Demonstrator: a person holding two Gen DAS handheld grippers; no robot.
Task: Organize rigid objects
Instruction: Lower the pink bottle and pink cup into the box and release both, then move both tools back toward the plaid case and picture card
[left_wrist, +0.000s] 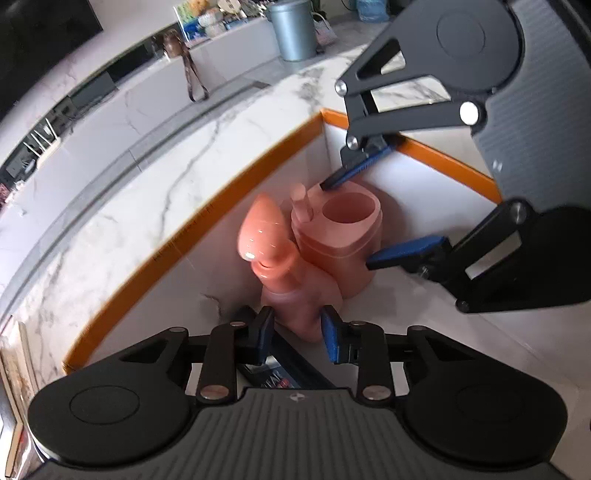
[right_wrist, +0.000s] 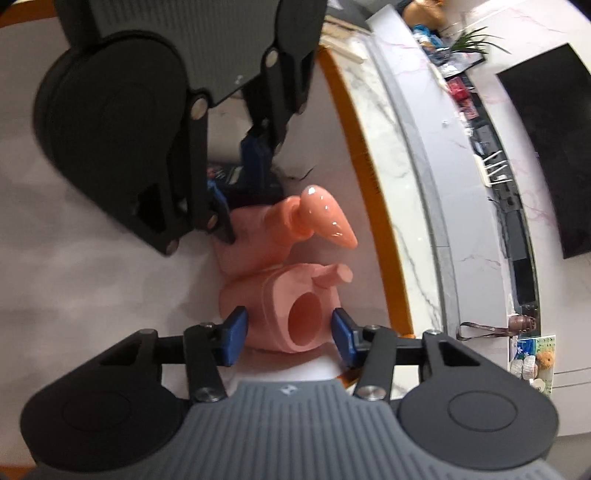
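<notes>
Left wrist view: two pink plastic pieces stand inside a white tray (left_wrist: 424, 177) with an orange rim, close to its far corner, and the tray sits on a marble worktop (left_wrist: 155, 177). The nearer piece is a pump bottle (left_wrist: 291, 295) with a glossy spout head; the left gripper (left_wrist: 297, 332) brackets its body, blue pads on either side, apparently pressing the shoulders, so I judge it closed on the bottle. Just behind, touching or nearly touching it, stands a square cup holder (left_wrist: 343, 236) with a round opening and a small peg on top. The right gripper (left_wrist: 347, 225) comes in from the right, wide open, one pad over the holder's far top edge and the other at its near side.

Right wrist view: the right gripper (right_wrist: 288, 332) straddles the cup holder (right_wrist: 284, 306), with a visible gap at each pad, so it holds nothing yet. Beyond it the pump bottle (right_wrist: 258, 236) stands under the left gripper (right_wrist: 225, 206), whose pads are mostly hidden here.

Both pieces look stiff, light and smooth, so likely slippery. The flat side walls of the holder offer the surest grip; the bottle is best taken on its body, not the pump head, which may swivel.
</notes>
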